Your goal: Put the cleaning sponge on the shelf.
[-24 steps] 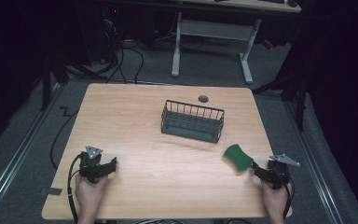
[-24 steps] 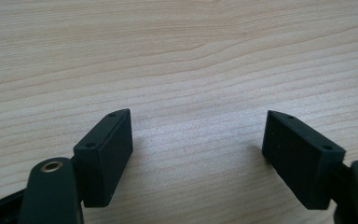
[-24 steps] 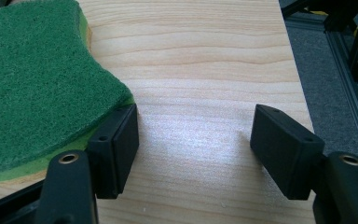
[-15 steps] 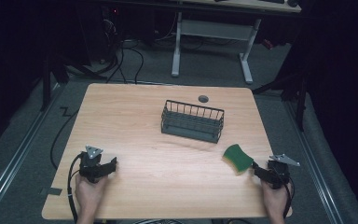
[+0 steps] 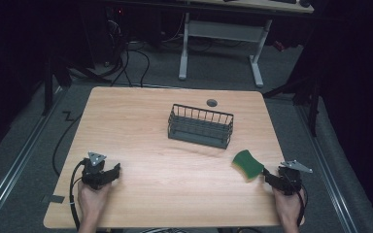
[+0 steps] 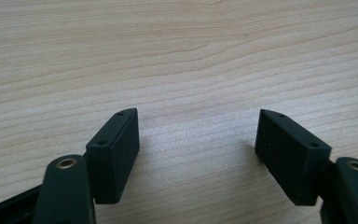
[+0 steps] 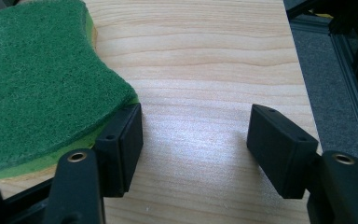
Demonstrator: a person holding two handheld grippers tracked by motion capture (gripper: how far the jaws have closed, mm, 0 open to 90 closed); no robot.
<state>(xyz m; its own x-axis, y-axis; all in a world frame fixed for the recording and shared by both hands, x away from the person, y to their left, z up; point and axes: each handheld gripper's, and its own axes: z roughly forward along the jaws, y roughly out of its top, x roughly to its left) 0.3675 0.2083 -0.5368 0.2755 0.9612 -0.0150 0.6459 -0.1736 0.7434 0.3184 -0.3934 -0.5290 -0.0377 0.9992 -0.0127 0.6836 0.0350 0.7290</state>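
- Left gripper [image 6: 196,149]: near the table's [image 5: 141,121] front-left corner; its own view gives us jaws apart over bare wood.
- Right gripper [image 7: 193,149]: front-right corner, jaws apart, sponge [image 7: 32,88] against its left jaw.
- High view adds a wire basket [image 5: 200,126], centre-back.

I see the desk [image 5: 141,121] brightly lit from above, the surrounding floor dark; my close views look soft, with faint glare.

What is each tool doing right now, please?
Left tool: open, holding nothing.
Right tool: open, holding nothing; green sponge lies beside one jaw.
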